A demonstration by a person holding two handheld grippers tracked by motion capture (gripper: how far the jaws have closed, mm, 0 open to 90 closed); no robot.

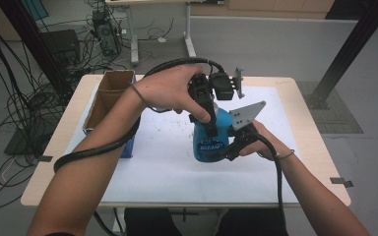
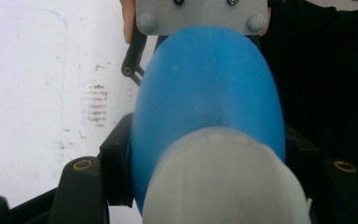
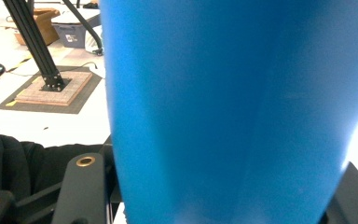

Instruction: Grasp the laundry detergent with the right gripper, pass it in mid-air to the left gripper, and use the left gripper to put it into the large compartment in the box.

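Nearest, at centre frame of the high view, the blue bottle is held over the white sheet by both tools. The right gripper, low and right of centre, has its jaws drawn in against the lower body, just under the printed label. The left gripper, reaching down from above, is clamped round the top; in the left gripper view its black jaws flank the neck where the blue shoulder meets the white cap.

The bottle looks like smooth moulded plastic, glossy and probably slick, with walls that may give under a hard squeeze, so I'd judge the stiffer neck and the broad lower body the safest places to hold. Its weight depends on the fill, which I cannot tell.

Farther off, at the upper left of the table, stands an open cardboard box, matte and square-edged
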